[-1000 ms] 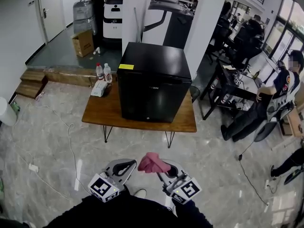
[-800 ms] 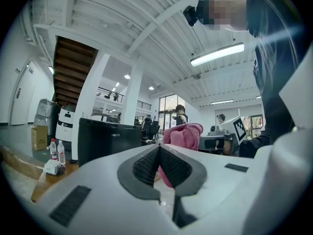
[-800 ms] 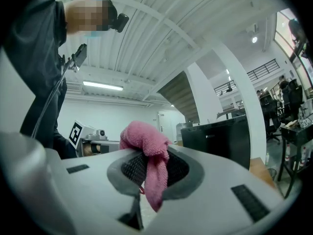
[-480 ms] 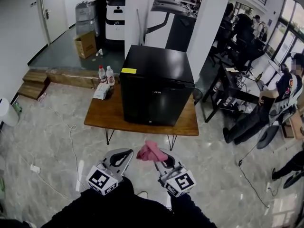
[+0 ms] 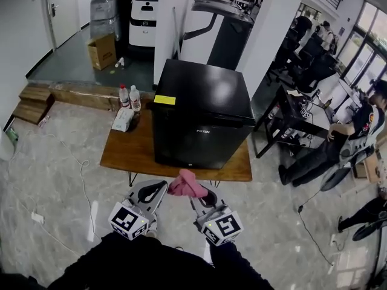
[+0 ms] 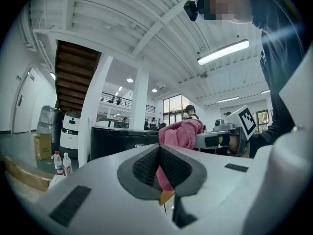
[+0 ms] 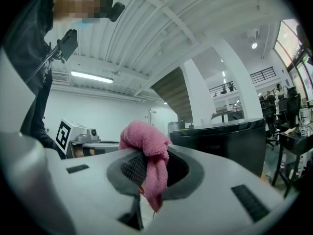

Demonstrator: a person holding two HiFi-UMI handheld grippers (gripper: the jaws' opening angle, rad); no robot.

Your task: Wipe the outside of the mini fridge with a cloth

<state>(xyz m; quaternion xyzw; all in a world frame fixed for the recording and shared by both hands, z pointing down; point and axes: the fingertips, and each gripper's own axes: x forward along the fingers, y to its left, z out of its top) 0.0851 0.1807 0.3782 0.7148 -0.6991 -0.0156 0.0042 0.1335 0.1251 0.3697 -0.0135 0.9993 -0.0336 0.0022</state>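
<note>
The black mini fridge [image 5: 202, 110] stands on a low wooden table [image 5: 124, 150], its door facing me and a yellow label on its top corner. A pink cloth [image 5: 186, 183] sticks up from my right gripper [image 5: 202, 195], which is shut on it just in front of the table's near edge. In the right gripper view the cloth [image 7: 146, 141] bunches over the jaws and hangs down between them, with the fridge [image 7: 225, 136] beyond. My left gripper [image 5: 158, 189] is beside it, shut and holding nothing. In the left gripper view the cloth [image 6: 182, 132] shows behind its jaws.
Two water bottles [image 5: 130, 97] and a white packet [image 5: 123, 119] sit at the table's left end. A cable [image 5: 81, 174] trails over the marble floor on the left. A seated person [image 5: 338, 144] and desks are to the right. A cardboard box [image 5: 101, 51] stands far behind.
Both grippers and the head camera have come closer to the table and fridge. The cloth stays held in the right gripper.
</note>
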